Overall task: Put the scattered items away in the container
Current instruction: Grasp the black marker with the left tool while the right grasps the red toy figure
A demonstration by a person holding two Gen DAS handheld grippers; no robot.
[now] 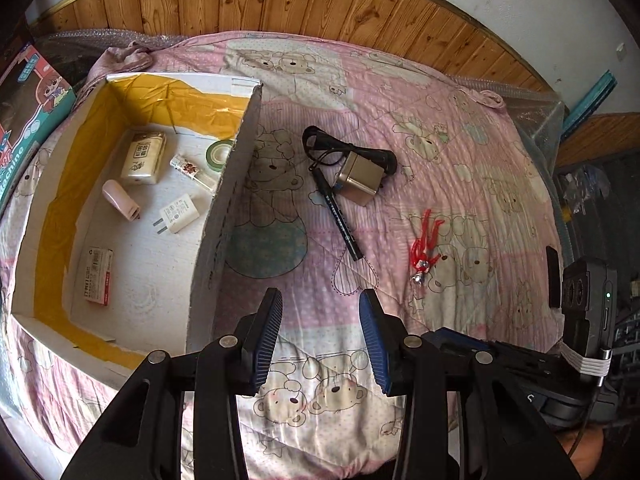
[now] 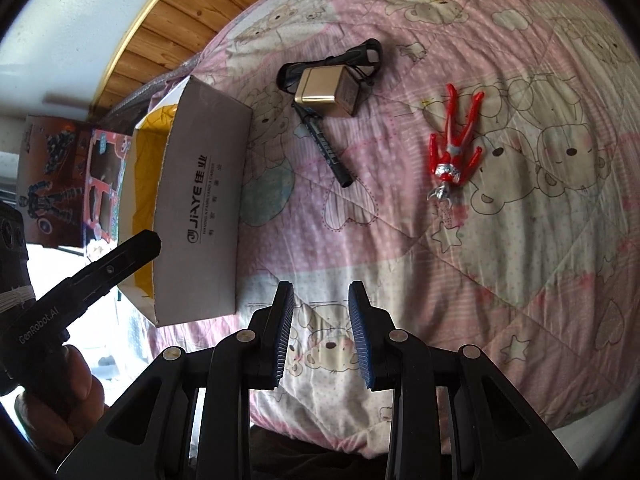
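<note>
A pink quilt [image 1: 460, 128] with printed bears covers the bed. Behind the bed runs a wall of wooden planks [image 1: 320, 4], and above it the wall is white. At the left edge stands a coloured toy box [image 1: 28, 112]. In the right wrist view, a second toy box [image 2: 52, 176] with a robot picture stands beside it.

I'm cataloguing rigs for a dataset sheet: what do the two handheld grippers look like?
Both are matte black frames with silver rivets and ribbed blue pads on the two fingers: left gripper, right gripper. From the right wrist view, the left gripper's body reads "GenRobot.AI" in white. A black module with a green light is strapped on with white bands.
</note>
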